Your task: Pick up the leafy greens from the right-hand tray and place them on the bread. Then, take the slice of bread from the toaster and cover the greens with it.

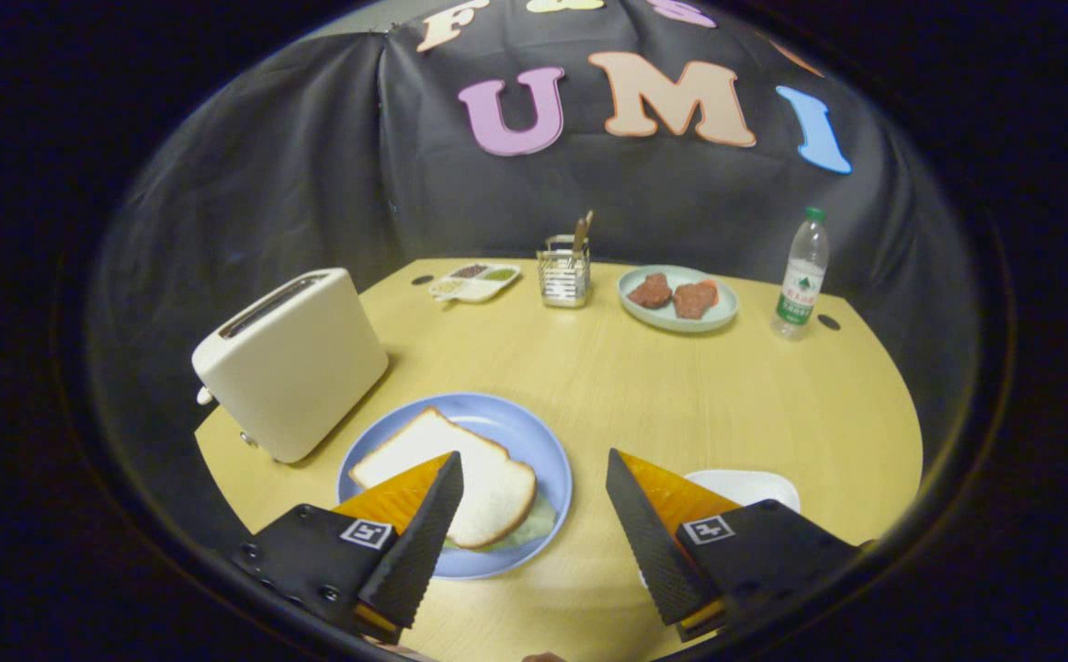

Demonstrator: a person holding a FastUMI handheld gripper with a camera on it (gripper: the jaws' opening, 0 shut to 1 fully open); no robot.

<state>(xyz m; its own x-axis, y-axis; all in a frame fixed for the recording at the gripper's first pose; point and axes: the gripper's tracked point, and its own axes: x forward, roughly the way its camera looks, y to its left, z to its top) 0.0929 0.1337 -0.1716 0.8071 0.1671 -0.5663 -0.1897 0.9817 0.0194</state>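
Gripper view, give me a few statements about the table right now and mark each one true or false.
1. A bread slice lies on the blue plate, greens peeking from under it. True.
2. The gripper is shut on the bread. False: its fingers stand open, holding nothing.
3. The toaster stands beside the blue plate. True.
4. The water bottle lies on its side. False: it stands upright.
5. The green plate holds two brown pieces. True.
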